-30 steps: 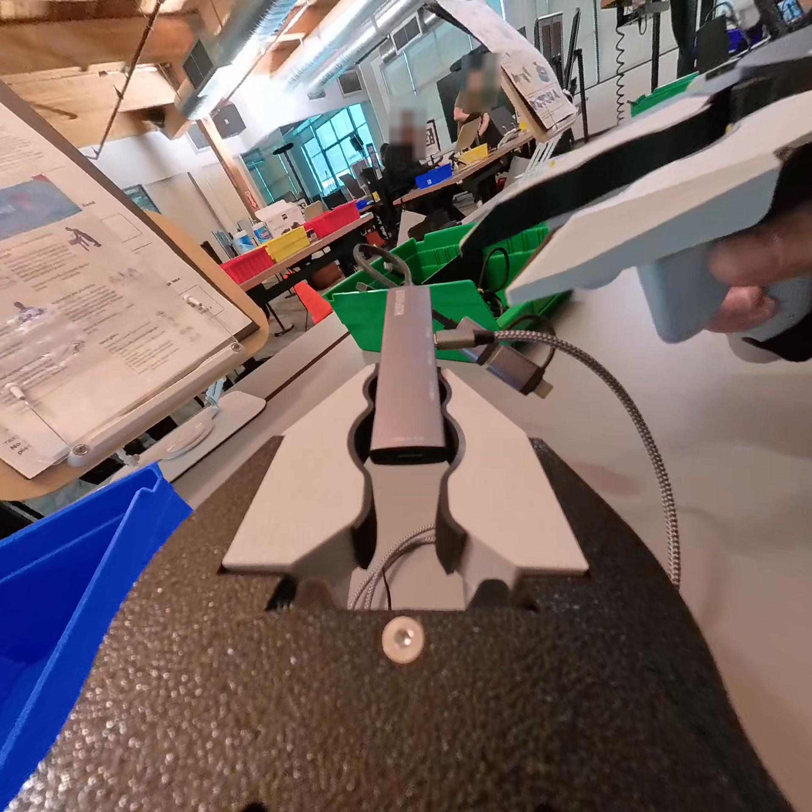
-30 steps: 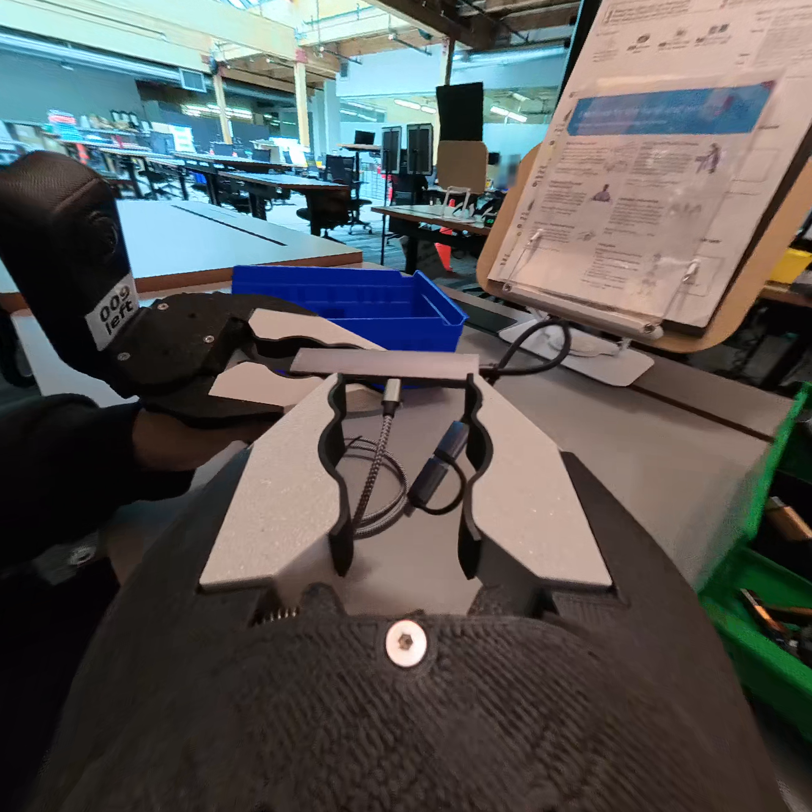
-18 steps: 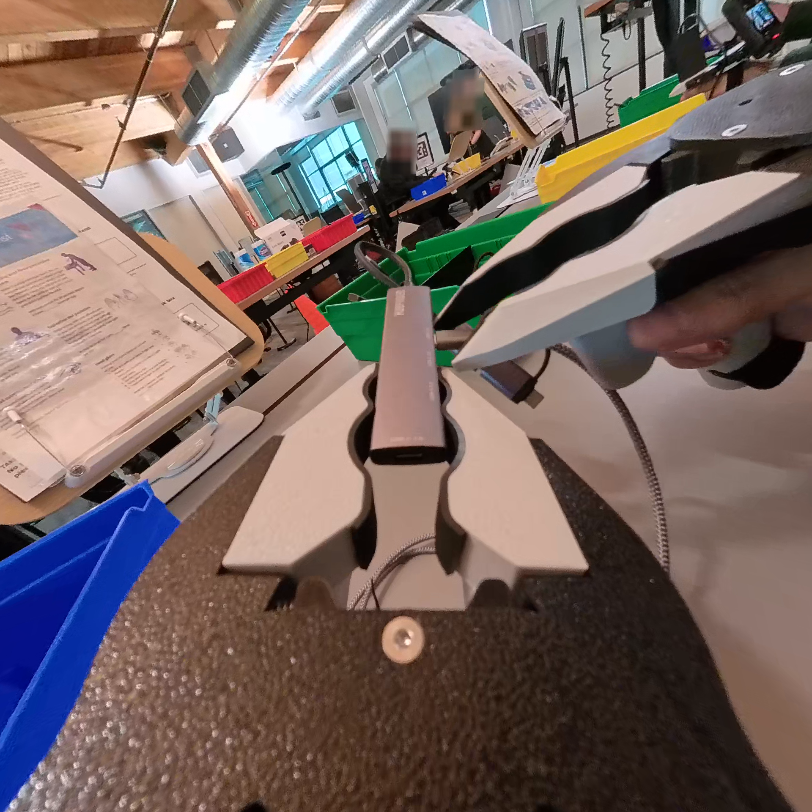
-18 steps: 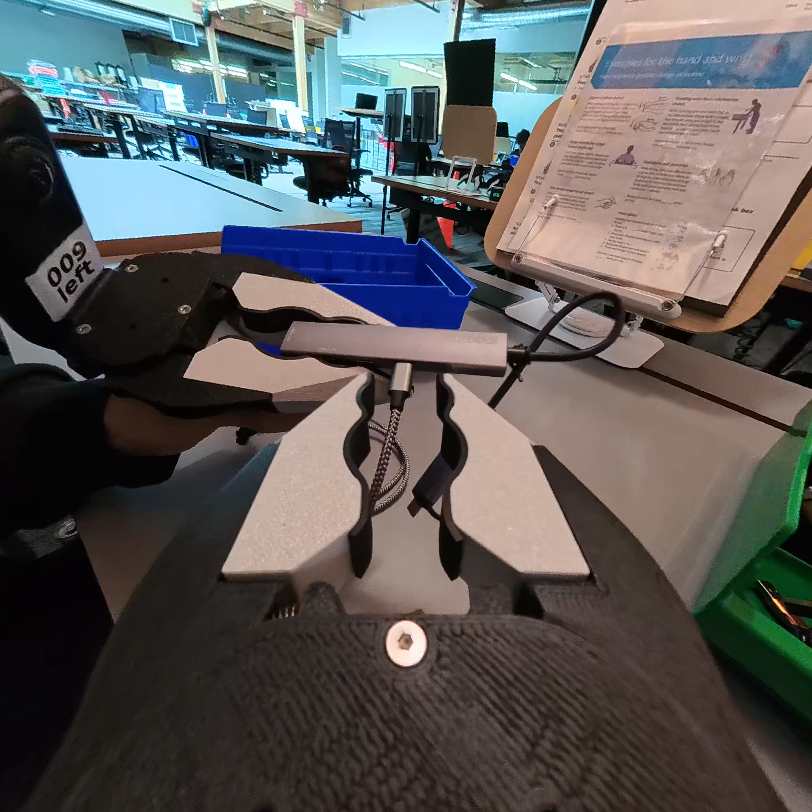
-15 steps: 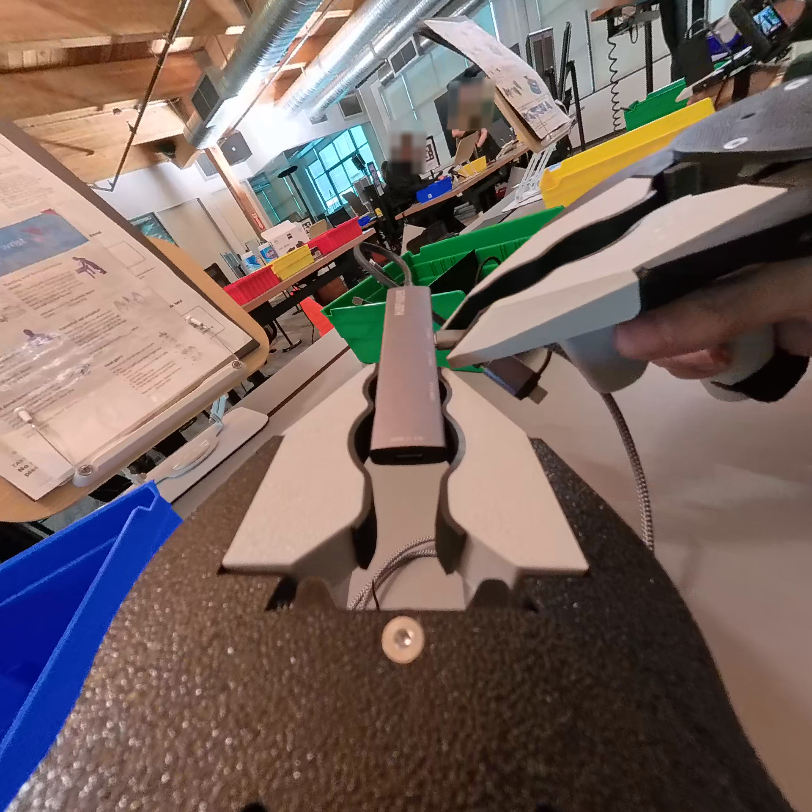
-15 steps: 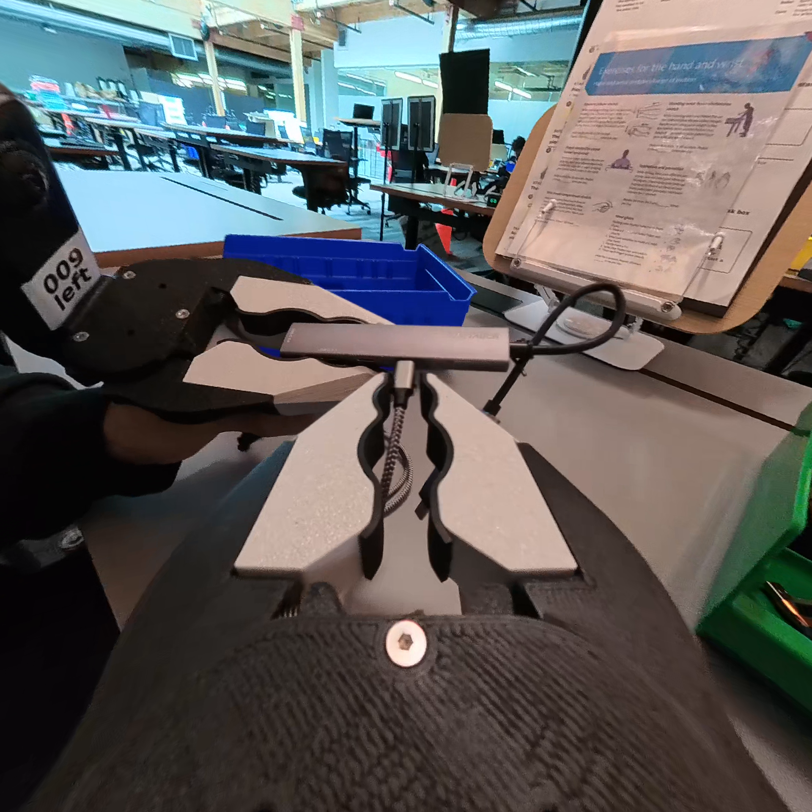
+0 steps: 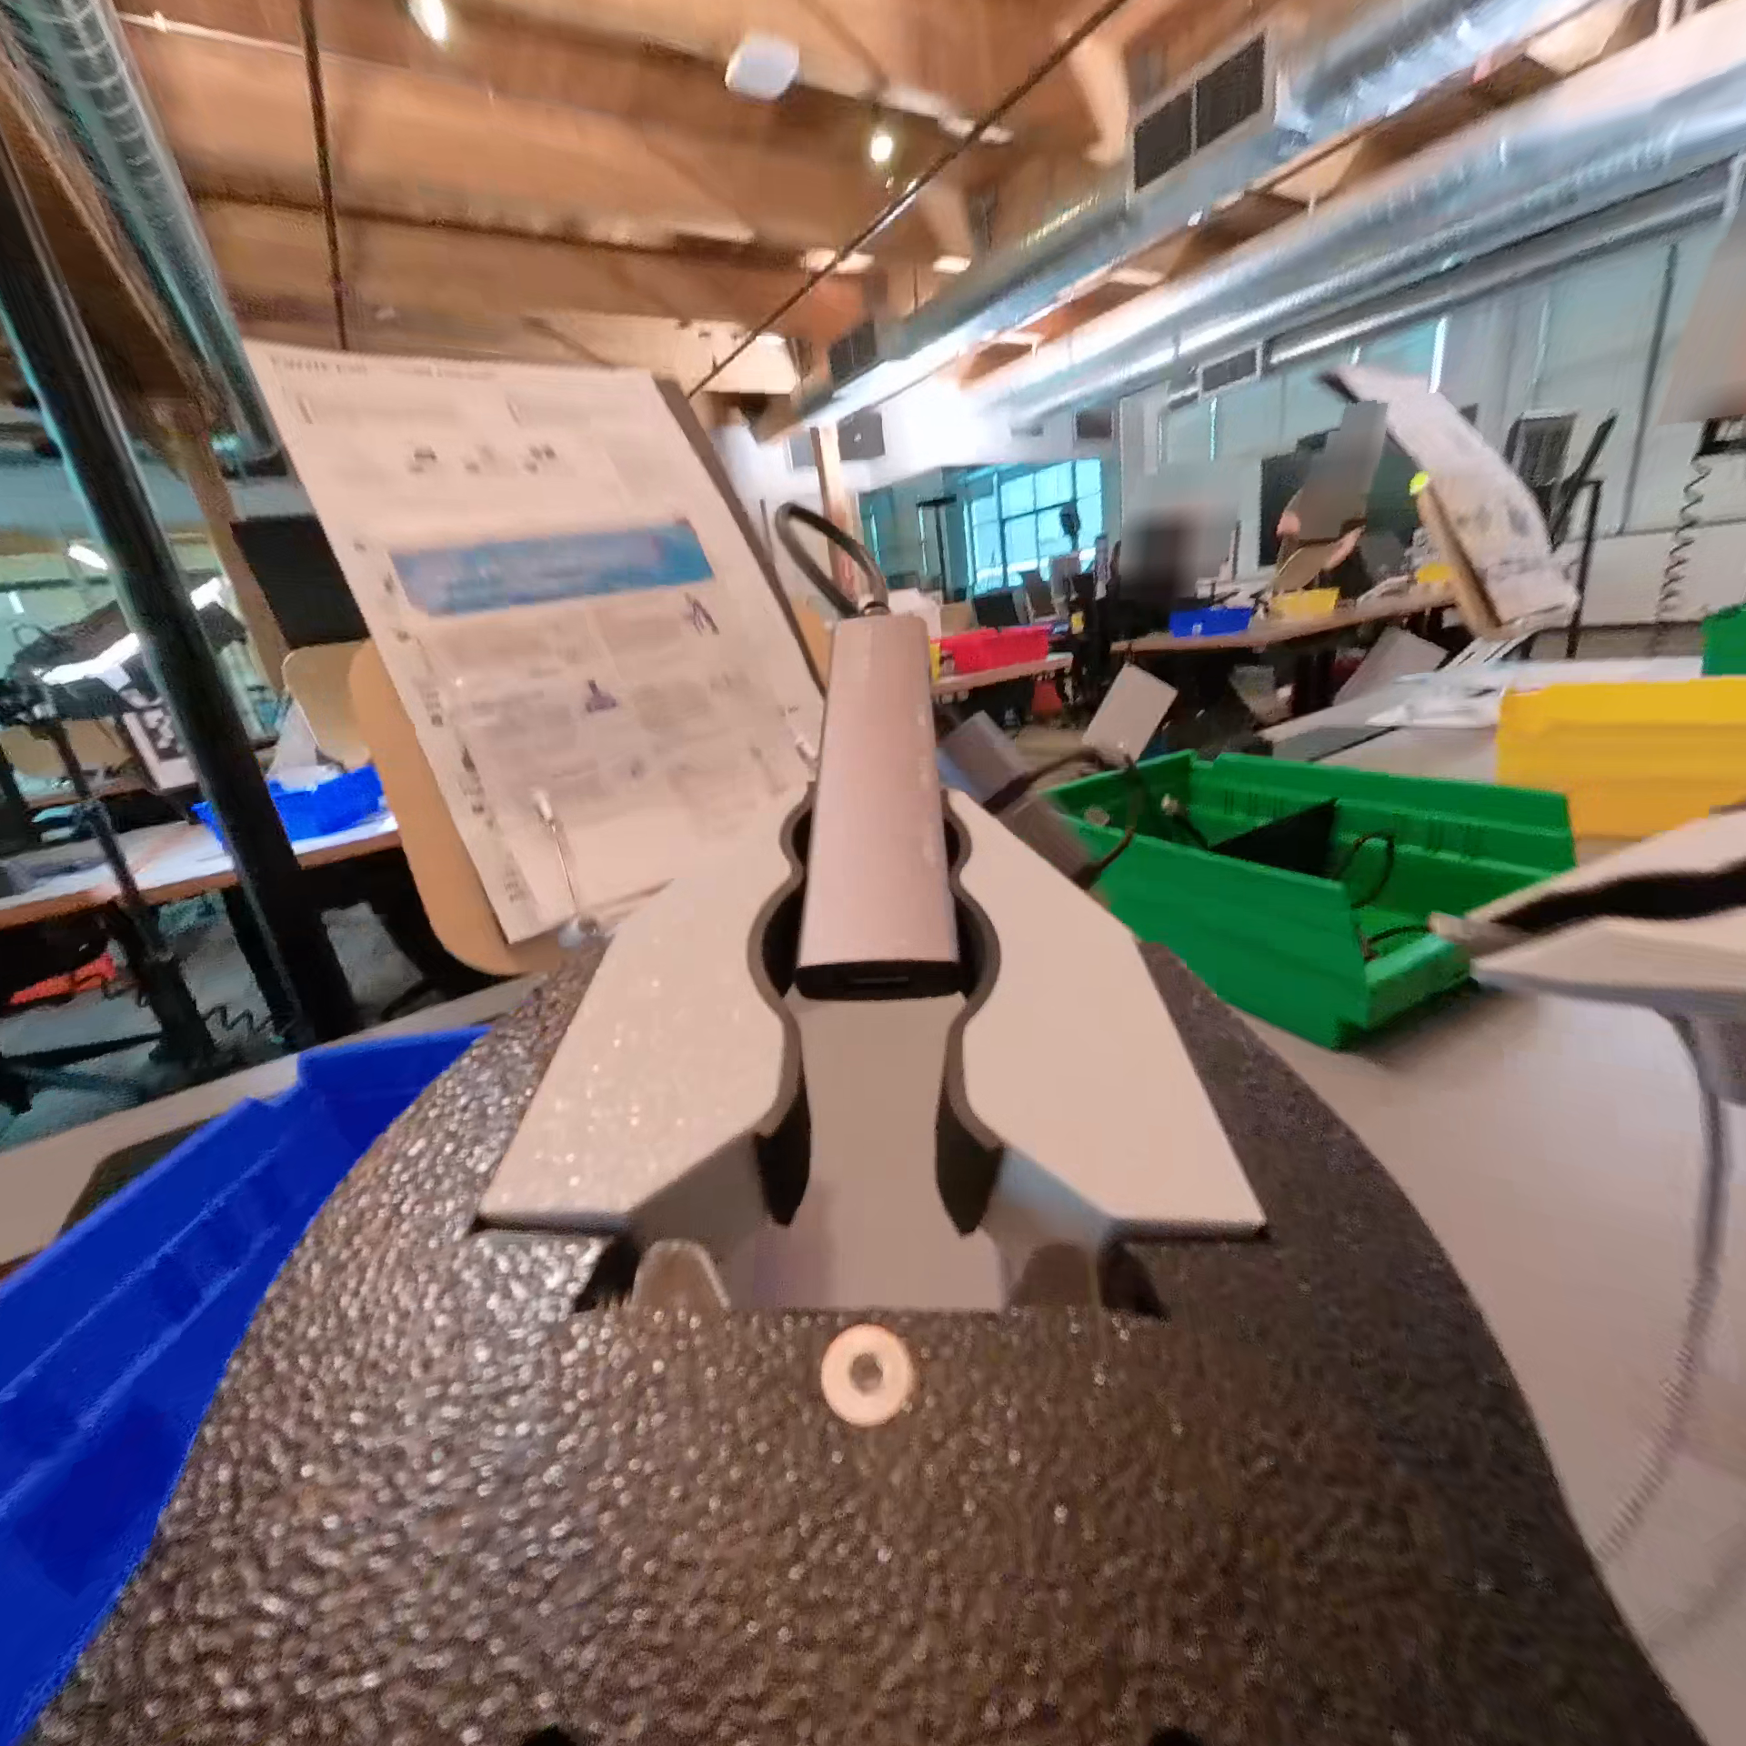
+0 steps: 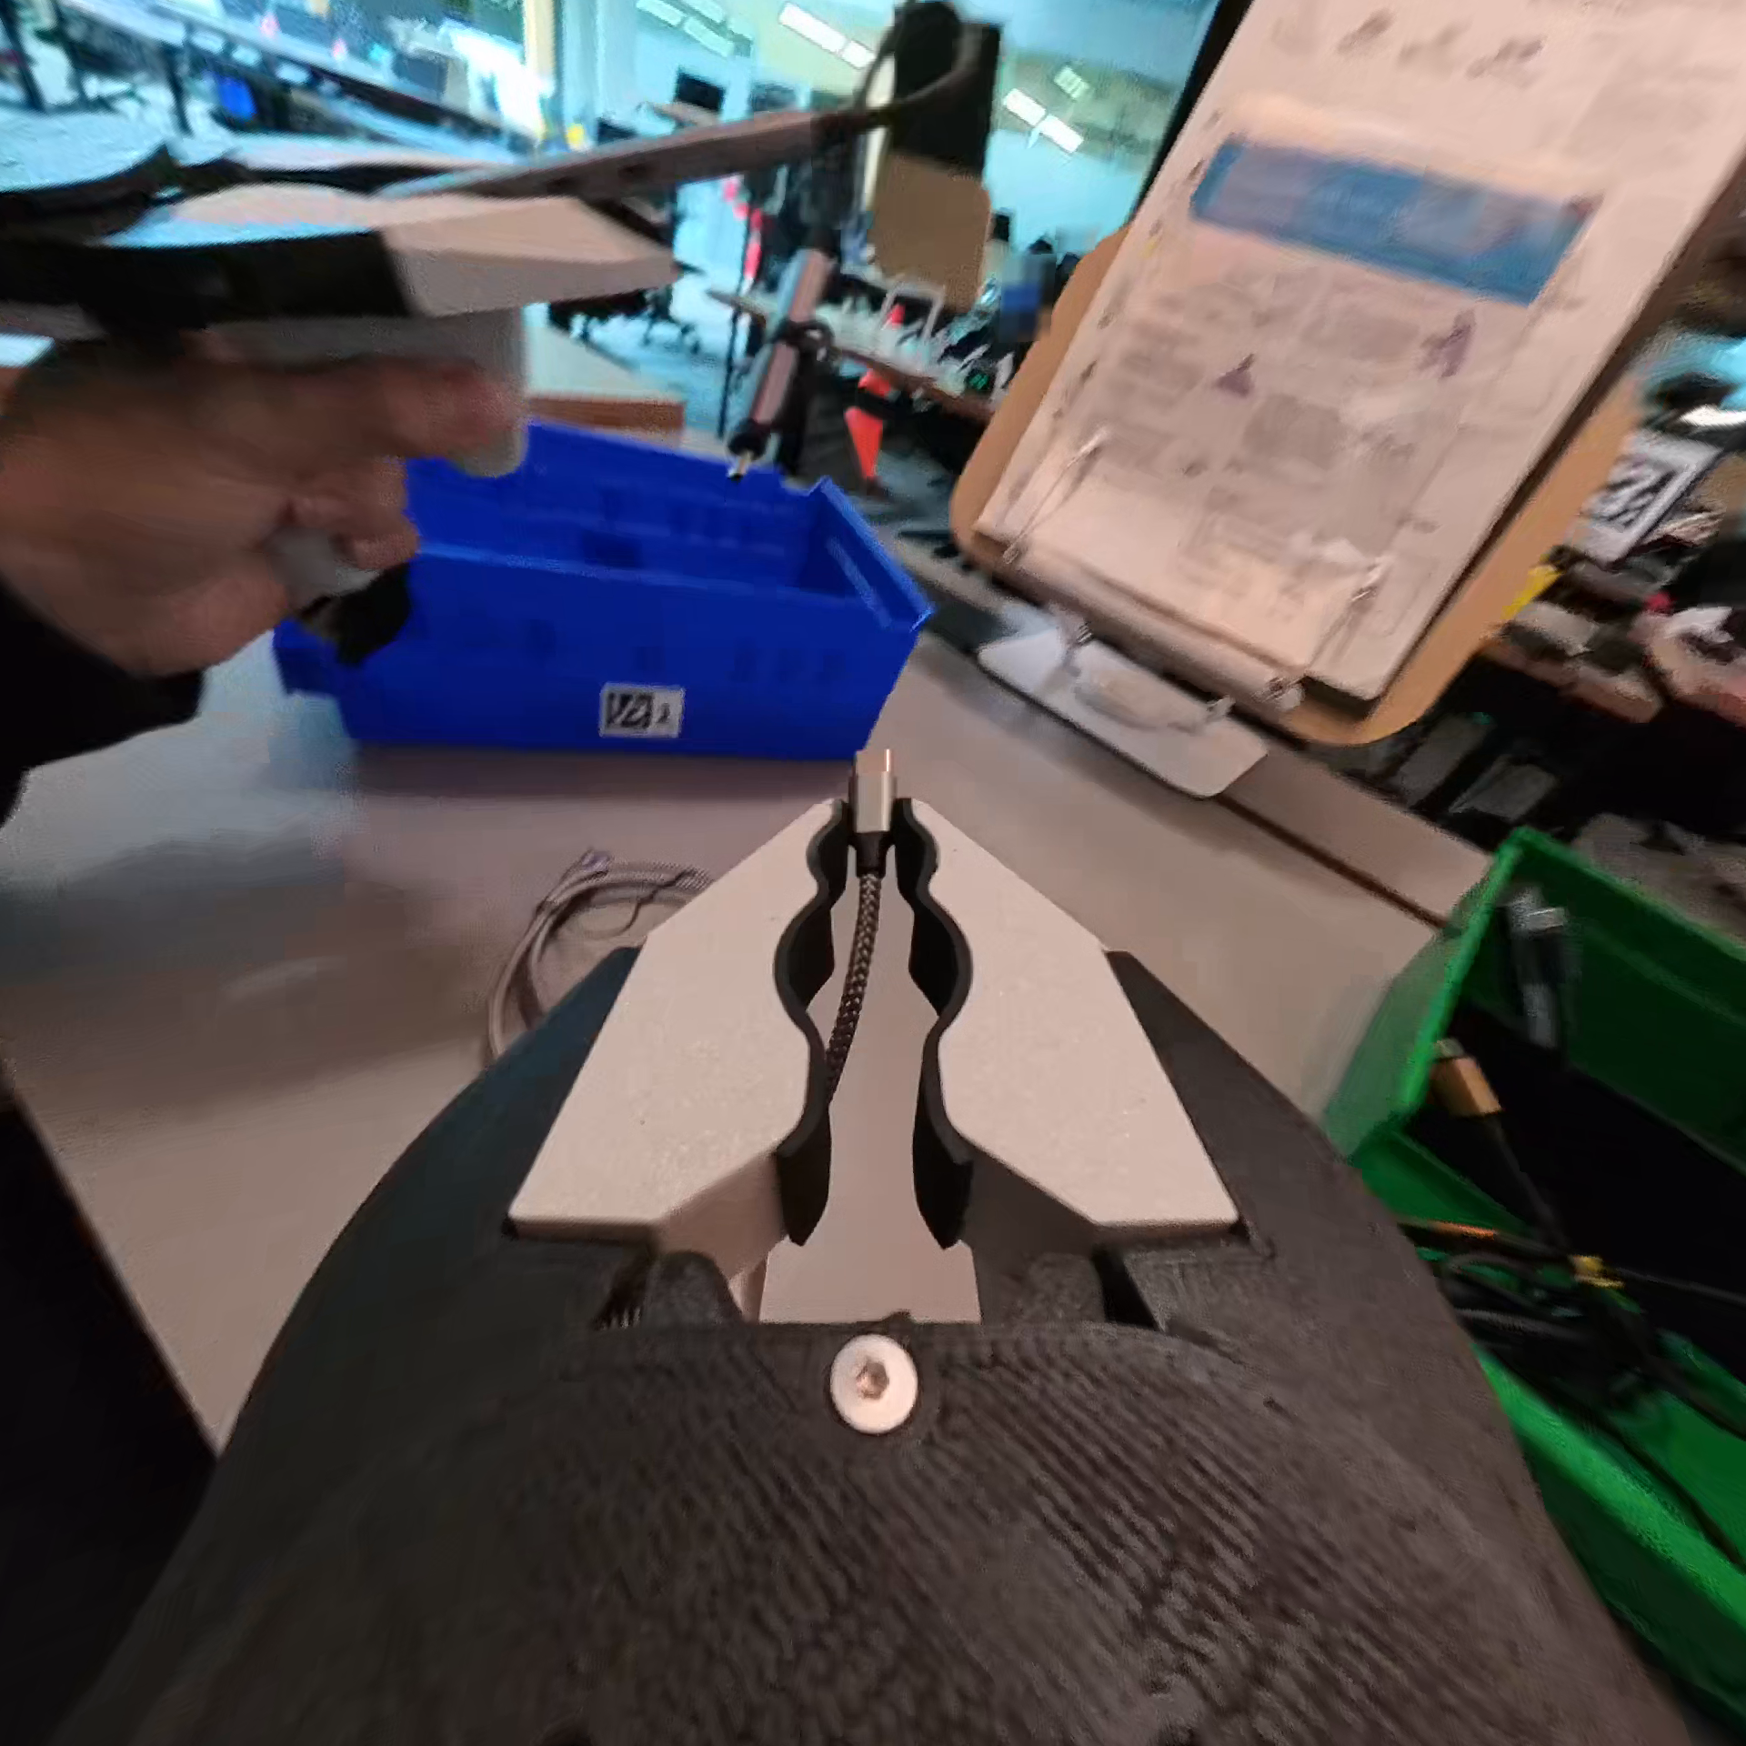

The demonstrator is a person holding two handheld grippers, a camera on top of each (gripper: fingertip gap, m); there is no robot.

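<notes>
the left gripper has its jaws clamped on a slim grey hub, gripping its near end so the rest juts forward and up, with a dark cord curling off the far tip. the right gripper has its jaws pinched narrow on a plug at the end of a braided cable; the plug tip sticks out just past the fingertips, and the cable runs back between the jaws and down to a loose coil on the grey counter. hub and plug are apart, the hub held high and to the left over the blue bin. a small connector hangs from the hub just above that bin's far rim. i can see only bare ribbed plastic inside the blue bin, which sits near the counter's left side. the green bin at the right edge holds dark cables and a gold-coloured plug; from the left wrist view it also shows black cords and a dark flat piece. a yellow bin stands behind it, contents hidden. a tilted board with a printed sheet stands at the back, near the counter's far edge. between the two bins the counter is open grey surface apart from the coil.
</notes>
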